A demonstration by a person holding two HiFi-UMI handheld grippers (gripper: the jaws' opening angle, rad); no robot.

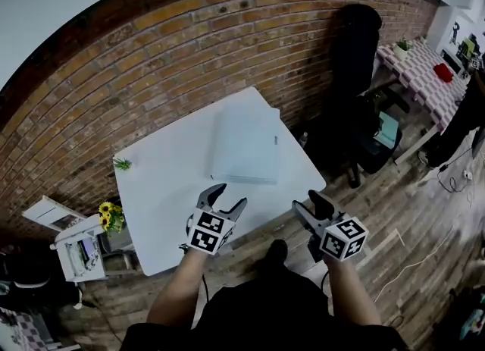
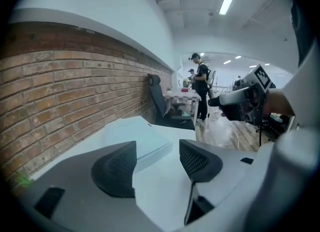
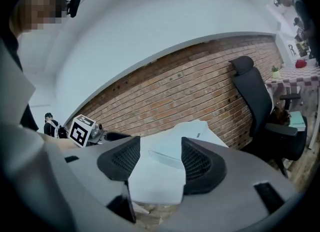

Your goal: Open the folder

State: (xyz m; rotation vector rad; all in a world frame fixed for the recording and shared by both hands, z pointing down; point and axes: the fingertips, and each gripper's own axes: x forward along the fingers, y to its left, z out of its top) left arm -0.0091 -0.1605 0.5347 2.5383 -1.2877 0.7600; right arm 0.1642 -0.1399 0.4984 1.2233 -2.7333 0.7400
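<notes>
The pale blue folder (image 1: 246,145) lies shut on the white table (image 1: 163,183), at one o'clock from the left gripper (image 1: 229,196), eleven from the right gripper (image 1: 312,205); both are wide open, holding nothing; I think it best to slip one jaw under the cover's loose edge and lift slowly; its little mark is too small to read.

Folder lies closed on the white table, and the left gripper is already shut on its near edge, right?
No. The folder does lie closed on the white table, but the left gripper is open, jaws apart and empty, short of the folder's edge. The left gripper view shows this.
</notes>
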